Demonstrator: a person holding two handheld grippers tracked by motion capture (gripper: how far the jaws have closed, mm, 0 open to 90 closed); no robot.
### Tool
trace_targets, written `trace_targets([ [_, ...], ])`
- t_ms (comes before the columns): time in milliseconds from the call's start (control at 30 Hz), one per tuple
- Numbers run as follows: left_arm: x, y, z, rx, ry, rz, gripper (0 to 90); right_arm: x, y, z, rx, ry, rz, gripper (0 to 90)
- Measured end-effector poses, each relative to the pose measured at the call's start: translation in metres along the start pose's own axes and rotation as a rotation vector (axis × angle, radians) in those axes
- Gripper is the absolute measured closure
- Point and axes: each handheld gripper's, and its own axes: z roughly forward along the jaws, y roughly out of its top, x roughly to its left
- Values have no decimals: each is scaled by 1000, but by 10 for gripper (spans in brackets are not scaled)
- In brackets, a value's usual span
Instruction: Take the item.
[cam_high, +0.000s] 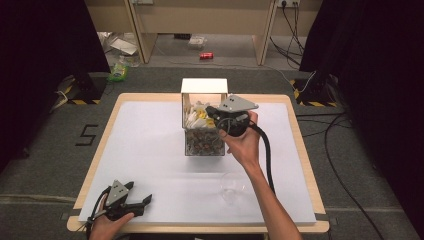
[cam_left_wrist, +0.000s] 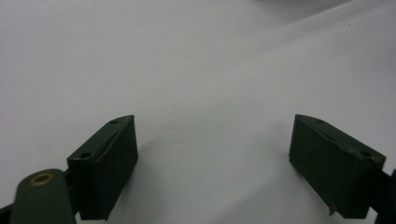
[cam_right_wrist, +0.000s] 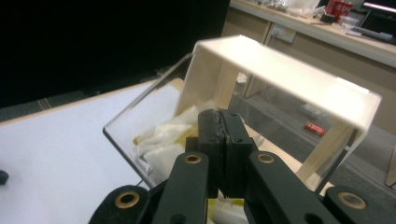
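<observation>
Right gripper (cam_right_wrist: 223, 140): I have it clamped shut over the packets (cam_right_wrist: 163, 140) in the box (cam_right_wrist: 280, 65).
Risk: I may lift nothing; a thin packet can slip out.

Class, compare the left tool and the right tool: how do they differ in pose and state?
The left tool stands with its jaws wide apart and nothing between them; the right tool has its jaws pressed together. The left tool sits low over the white table near its front edge, while the right tool reaches into the clear box of sachets. Both are black and hand-held.

Dim, soft-focus frames — glare off the white table (cam_high: 150, 150), black surroundings.
</observation>
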Motion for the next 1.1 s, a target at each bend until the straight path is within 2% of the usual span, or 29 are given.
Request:
trace_targets([
  [133, 0, 0, 0, 0, 0, 1, 147, -1, 13, -9, -36, 3, -4, 891],
  [400, 0, 0, 0, 0, 0, 0, 147, -1, 25, -24, -66, 18, -16, 891],
  [600, 0, 0, 0, 1, 0, 1, 147, 1, 26, -38, -89, 32, -18, 891],
  [933, 0, 0, 0, 0, 0, 0, 146, 0, 21, -52, -121, 51, 3, 891],
  [1100, 0, 0, 0, 1, 0, 1, 146, 5, 16, -64, -133, 58, -15, 891],
])
